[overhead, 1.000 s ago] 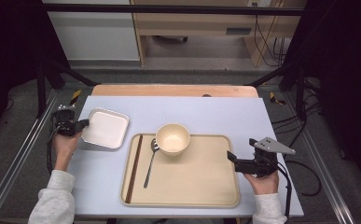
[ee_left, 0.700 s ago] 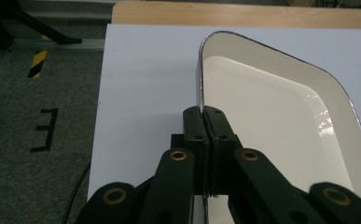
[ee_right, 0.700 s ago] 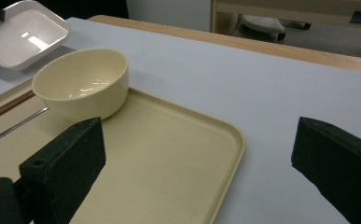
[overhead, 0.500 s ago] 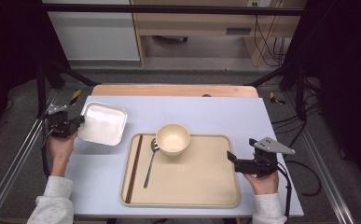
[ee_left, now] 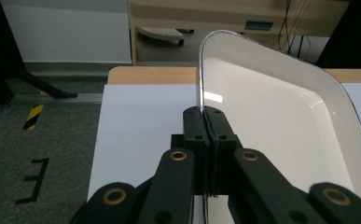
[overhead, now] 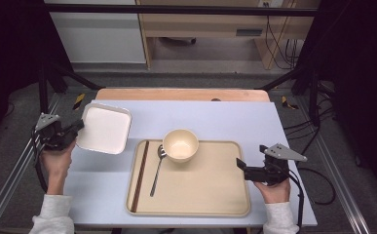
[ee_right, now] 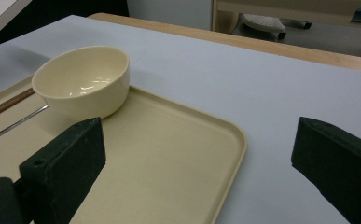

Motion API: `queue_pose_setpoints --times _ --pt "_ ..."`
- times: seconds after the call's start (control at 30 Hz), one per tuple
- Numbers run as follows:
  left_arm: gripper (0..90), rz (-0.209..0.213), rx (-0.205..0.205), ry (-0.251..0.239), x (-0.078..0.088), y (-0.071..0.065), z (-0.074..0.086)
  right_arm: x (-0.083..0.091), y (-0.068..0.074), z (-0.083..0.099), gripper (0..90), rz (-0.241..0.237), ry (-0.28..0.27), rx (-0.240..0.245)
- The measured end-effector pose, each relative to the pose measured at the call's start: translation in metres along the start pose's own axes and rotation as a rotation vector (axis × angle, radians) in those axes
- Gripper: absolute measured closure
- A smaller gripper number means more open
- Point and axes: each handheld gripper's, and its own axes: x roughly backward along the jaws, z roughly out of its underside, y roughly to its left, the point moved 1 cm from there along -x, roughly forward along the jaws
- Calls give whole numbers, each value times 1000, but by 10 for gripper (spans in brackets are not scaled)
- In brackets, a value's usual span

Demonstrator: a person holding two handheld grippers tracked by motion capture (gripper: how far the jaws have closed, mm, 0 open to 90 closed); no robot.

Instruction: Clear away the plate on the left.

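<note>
White dish (overhead: 104,128), cream bowl (overhead: 180,145) and tray (overhead: 210,195), black claw (overhead: 77,126).

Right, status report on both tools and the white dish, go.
Left tool shut on white dish rim, dish tilted. Right tool open, beside tray. Nothing in the way.

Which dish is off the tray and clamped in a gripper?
The white square plate, its rim pinched by the left gripper. The cream bowl sits free on the tray.

A white square plate (overhead: 103,129) is hanging tilted, its rim pinched in the left gripper (overhead: 77,127).
</note>
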Motion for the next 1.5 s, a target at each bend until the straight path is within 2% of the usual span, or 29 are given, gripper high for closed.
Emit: queue_pose_setpoints --times 0.2,0.27,0.47,0.63,0.67,0.73,0.87,1.13,1.33,1.5 --pt "886 20 -3 -47 16 -8 -3 -1 2 0 34 -4 3 6" --pt "886 22 -25 -69 25 -13 -7 -2 3 0 34 -3 4 10" --pt "886 50 -40 -118 40 -23 -14 -2 4 0 34 -4 6 9" --pt "886 82 -77 -151 52 -41 -20 -1 4 0 34 -4 2 7" --pt "886 82 -77 -151 52 -41 -20 -1 4 0 34 -4 2 7" --pt "886 110 -91 -161 55 -51 -22 0 3 0 34 -5 0 10" --pt "886 158 -111 -166 57 -65 -24 0 4 0 34 -5 -4 11" --pt "886 215 -168 -165 59 -95 -24 1 4 -1 34 -9 -6 11" --pt "886 261 -229 -150 60 -124 -22 4 4 -2 33 -10 -12 13" --pt "886 298 -272 -123 52 -149 -19 5 4 -3 34 -8 -18 9"
